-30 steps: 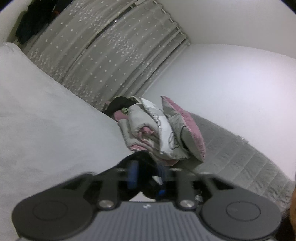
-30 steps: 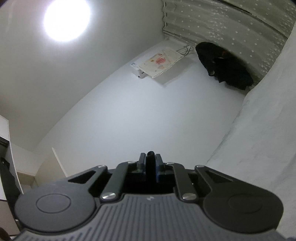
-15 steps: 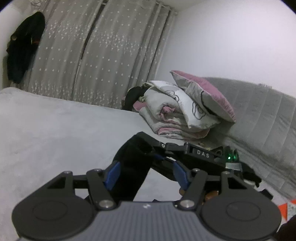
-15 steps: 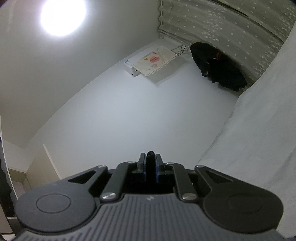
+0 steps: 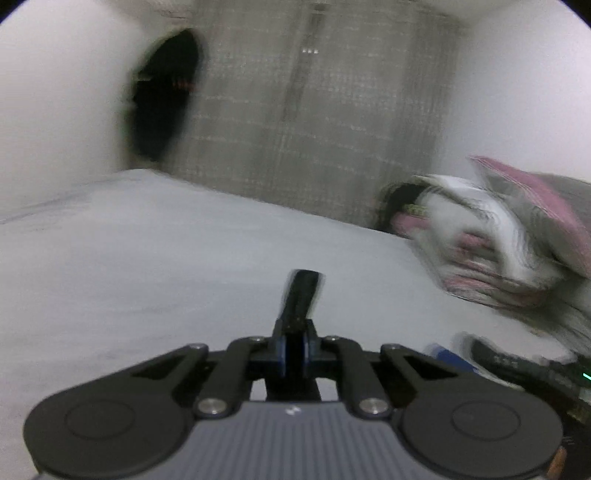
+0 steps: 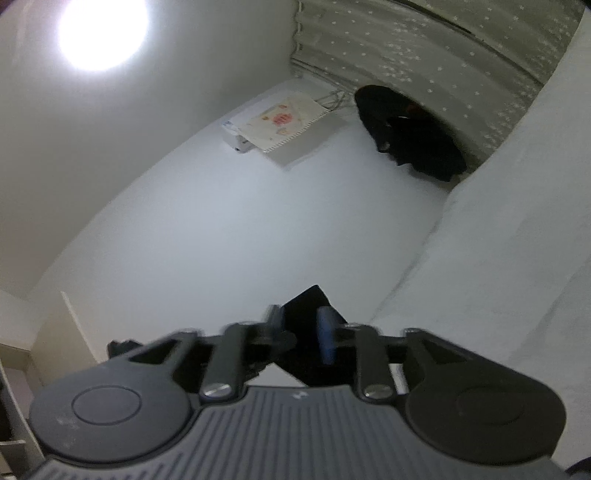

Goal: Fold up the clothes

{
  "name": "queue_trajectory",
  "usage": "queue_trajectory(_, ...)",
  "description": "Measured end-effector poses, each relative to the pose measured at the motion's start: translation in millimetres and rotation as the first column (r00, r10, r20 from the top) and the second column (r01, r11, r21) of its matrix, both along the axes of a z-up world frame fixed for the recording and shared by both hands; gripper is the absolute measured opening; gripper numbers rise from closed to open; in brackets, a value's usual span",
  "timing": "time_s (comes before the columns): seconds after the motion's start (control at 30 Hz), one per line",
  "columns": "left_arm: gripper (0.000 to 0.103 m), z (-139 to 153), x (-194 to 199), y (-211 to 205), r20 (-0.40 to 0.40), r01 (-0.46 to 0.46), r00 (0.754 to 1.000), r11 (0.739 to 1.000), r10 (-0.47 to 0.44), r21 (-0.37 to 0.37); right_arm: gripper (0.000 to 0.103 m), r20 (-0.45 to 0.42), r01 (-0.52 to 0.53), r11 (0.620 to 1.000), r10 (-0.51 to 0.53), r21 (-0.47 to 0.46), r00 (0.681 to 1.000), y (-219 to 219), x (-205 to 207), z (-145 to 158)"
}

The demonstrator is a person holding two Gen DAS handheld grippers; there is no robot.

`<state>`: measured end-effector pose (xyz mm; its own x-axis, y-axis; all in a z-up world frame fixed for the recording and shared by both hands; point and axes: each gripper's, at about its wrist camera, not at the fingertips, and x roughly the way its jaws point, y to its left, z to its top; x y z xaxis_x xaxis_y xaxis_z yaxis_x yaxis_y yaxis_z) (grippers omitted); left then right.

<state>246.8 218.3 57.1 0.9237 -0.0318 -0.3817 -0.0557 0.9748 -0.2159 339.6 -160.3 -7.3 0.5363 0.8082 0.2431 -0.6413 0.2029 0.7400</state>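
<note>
Left wrist view is smeared by motion, yet the left gripper (image 5: 295,347) plainly has its jaws drawn together, having just been closing, and a strip of black garment (image 5: 301,295) stands up from between the pads, so it is clenched on the cloth. It hangs over the pale grey bed (image 5: 147,258), with a heap of pink and white bedding (image 5: 491,240) well apart at the right and a grey dotted curtain (image 5: 314,129) behind. At the lower right edge of that view a second tool shows only as a dark blur, too indistinct to read. From the right wrist view, the right gripper (image 6: 301,334) points upward toward the white wall (image 6: 221,221) and a ceiling lamp (image 6: 101,31); its jaws have just been opening and now stand partly apart, and a fold of the same black garment (image 6: 306,306) lies between them, though whether the blue pad (image 6: 327,336) presses on it I cannot tell. A dark coat (image 6: 410,136) hangs beside the curtain. I judge this to be a handover within the fold, the cloth's edge passing from the right tool to the left. The next move likely calls for the right jaws to clear the fabric fully and take a fresh corner, while the left keeps a firm pinch so the edge does not slip
</note>
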Motion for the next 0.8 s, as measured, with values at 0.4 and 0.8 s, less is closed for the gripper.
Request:
queue_trajectory(0.4, 0.008, -30.0, 17.3, 109.7, -0.169, -0.633, 0.757, 0.772, 0.631, 0.051, 0.051, -0.046, 0.053, 0.95, -0.07, -0.307, 0.996, 33.5, -1.0, -6.4)
queue_trajectory(0.8, 0.027, -34.7, 12.2, 121.0, -0.165, -0.796, 0.536, 0.561, 0.828, 0.227, 0.051, -0.106, -0.067, 0.689, -0.015, -0.721, 0.994, 98.1, -6.7, -38.7)
